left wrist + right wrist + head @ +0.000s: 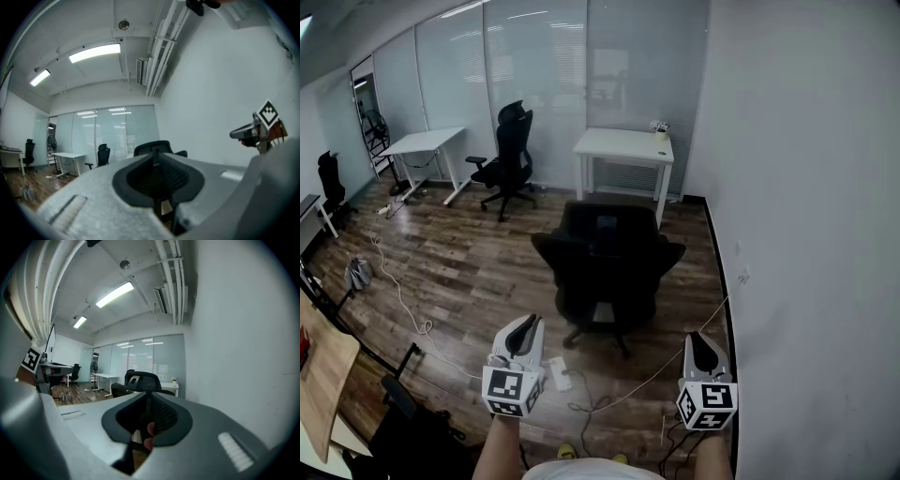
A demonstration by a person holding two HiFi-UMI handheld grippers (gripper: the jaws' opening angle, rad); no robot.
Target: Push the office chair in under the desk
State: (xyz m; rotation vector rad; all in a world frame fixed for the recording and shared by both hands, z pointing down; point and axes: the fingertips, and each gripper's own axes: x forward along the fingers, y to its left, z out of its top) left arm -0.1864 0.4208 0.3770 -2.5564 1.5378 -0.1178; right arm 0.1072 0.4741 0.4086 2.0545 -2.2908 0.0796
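Observation:
The black office chair [609, 272] stands on the wood floor with its back toward me, a short way out from the white desk [623, 145] by the glass wall. My left gripper [523, 330] and right gripper [701, 349] are held level near me, both apart from the chair. In the left gripper view the left gripper [154, 157] has its jaws together with nothing between them, and the chair's headrest [152, 146] shows above them. The right gripper [149, 397] is likewise shut and empty, with the chair [140, 379] and desk [168, 386] beyond.
A second black chair [511, 155] and another white desk [427, 142] stand at the back left. Cables [403, 291] and a power strip [560, 373] lie on the floor near my feet. A white wall [806, 234] runs along the right, a wooden tabletop [323, 370] at lower left.

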